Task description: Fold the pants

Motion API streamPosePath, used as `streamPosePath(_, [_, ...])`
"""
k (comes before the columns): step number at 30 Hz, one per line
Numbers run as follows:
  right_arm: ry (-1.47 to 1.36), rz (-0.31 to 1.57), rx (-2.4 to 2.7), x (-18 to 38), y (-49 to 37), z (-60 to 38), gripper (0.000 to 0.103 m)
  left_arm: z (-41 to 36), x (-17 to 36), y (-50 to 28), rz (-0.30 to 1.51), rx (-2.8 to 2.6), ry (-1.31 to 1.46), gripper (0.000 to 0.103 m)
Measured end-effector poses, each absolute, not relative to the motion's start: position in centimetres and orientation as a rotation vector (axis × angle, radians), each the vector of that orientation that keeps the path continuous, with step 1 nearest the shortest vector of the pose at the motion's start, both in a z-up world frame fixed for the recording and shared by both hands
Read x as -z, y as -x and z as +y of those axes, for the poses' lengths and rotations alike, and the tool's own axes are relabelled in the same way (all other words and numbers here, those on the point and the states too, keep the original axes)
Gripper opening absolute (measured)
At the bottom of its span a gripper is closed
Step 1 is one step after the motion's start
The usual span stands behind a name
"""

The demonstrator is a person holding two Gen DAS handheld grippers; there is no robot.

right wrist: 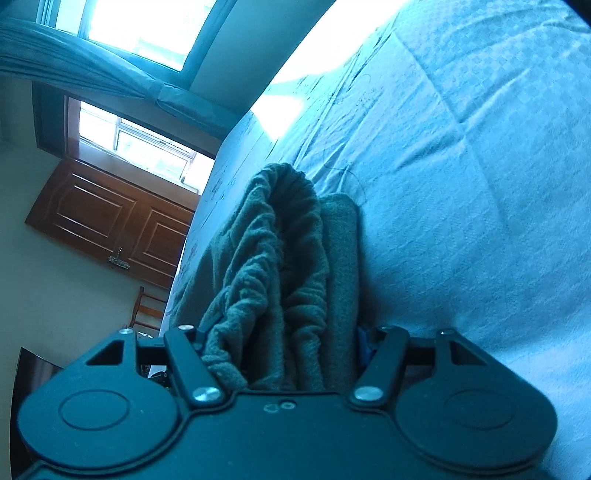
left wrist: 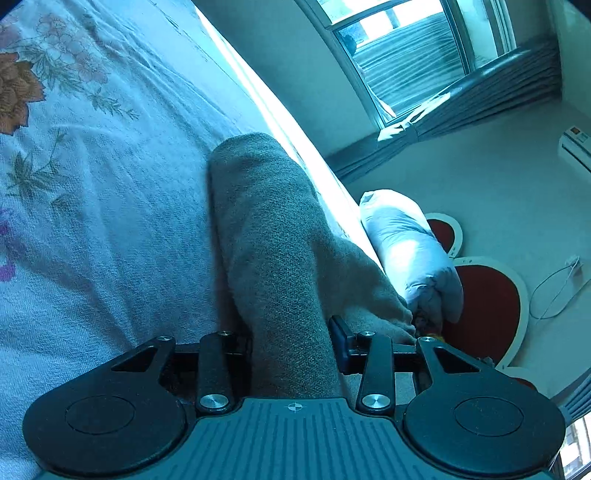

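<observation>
The pants (left wrist: 273, 243) are grey-green knit fabric. In the left wrist view a folded leg of them runs from the jaws out over the bed. My left gripper (left wrist: 293, 350) is shut on this fabric, which hides the fingertips. In the right wrist view the gathered elastic waistband of the pants (right wrist: 280, 266) bunches between the jaws. My right gripper (right wrist: 284, 354) is shut on it. Both grippers hold the pants just above the bedsheet (left wrist: 110, 221).
The bed carries a pale sheet with flower prints (left wrist: 18, 88). Its sunlit edge (left wrist: 280, 110) runs beside the pants. A rolled white quilt (left wrist: 413, 251) lies on a red and white headboard (left wrist: 487, 302). A wooden door (right wrist: 110, 221) and windows (right wrist: 140, 26) stand beyond the bed.
</observation>
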State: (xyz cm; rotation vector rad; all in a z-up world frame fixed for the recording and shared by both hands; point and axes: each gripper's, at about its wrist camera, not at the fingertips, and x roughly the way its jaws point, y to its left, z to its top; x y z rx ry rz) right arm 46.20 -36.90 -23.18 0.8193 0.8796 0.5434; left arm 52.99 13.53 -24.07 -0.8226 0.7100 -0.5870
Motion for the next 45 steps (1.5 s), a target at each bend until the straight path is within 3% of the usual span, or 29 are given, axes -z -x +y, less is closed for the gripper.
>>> streamPosePath(3, [-0.748, 0.886, -0.522, 21.1, -46.2, -37.1, 0.065, 14.1, 22.7, -51.9, 0.705, 0.557, 0.784, 0.045])
streamPosePath(4, [-0.7, 0.859, -0.495, 20.0, -45.7, -37.5, 0.068, 14.4, 21.9, -51.5, 0.695, 0.542, 0.754, 0.051])
streamPosePath(7, [-0.655, 0.7, -0.394, 16.7, -44.5, -39.1, 0.068, 14.9, 19.2, -50.2, 0.638, 0.47, 0.622, 0.058])
streamPosePath(11, [-0.56, 0.574, -0.407, 13.2, -44.9, -37.3, 0.068, 15.3, 15.0, -50.7, 0.503, 0.286, 0.528, 0.081])
streamPosePath(15, [-0.544, 0.603, -0.45, 12.9, -47.9, -34.0, 0.058, 14.5, 14.1, -54.3, 0.521, 0.223, 0.479, 0.081])
streamPosePath(18, [-0.6, 0.688, -0.514, 14.8, -50.5, -32.5, 0.057, 12.6, 15.7, -57.4, 0.637, 0.18, 0.365, 0.081])
streamPosePath(21, [-0.509, 0.765, -0.424, 17.9, -51.9, -31.7, 0.045, 12.0, 18.5, -59.0, 0.751, 0.149, 0.314, 0.085])
streamPosePath(25, [-0.576, 0.75, -0.422, 17.7, -51.2, -32.7, 0.046, 11.7, 18.7, -58.4, 0.711, 0.144, 0.287, 0.089])
streamPosePath(30, [-0.465, 0.659, -0.394, 14.5, -48.2, -32.2, 0.06, 12.5, 16.6, -54.8, 0.654, 0.122, 0.293, 0.089])
streamPosePath(35, [-0.15, 0.579, -0.339, 13.4, -42.0, -30.0, 0.065, 14.0, 16.2, -48.6, 0.616, 0.059, 0.299, 0.089])
streamPosePath(39, [0.003, 0.692, -0.217, 16.2, -41.3, -28.8, 0.077, 13.5, 17.8, -44.9, 0.636, 0.022, 0.266, 0.089])
streamPosePath(41, [-0.073, 0.789, -0.232, 18.2, -42.4, -29.2, 0.081, 12.7, 18.9, -45.2, 0.678, -0.002, 0.203, 0.093])
streamPosePath(42, [-0.117, 0.801, -0.214, 18.7, -42.8, -29.6, 0.089, 12.6, 19.0, -45.4, 0.683, -0.016, 0.2, 0.094])
streamPosePath(45, [-0.177, 0.811, -0.202, 18.1, -42.5, -30.2, 0.09, 12.9, 18.1, -45.5, 0.704, -0.031, 0.215, 0.096])
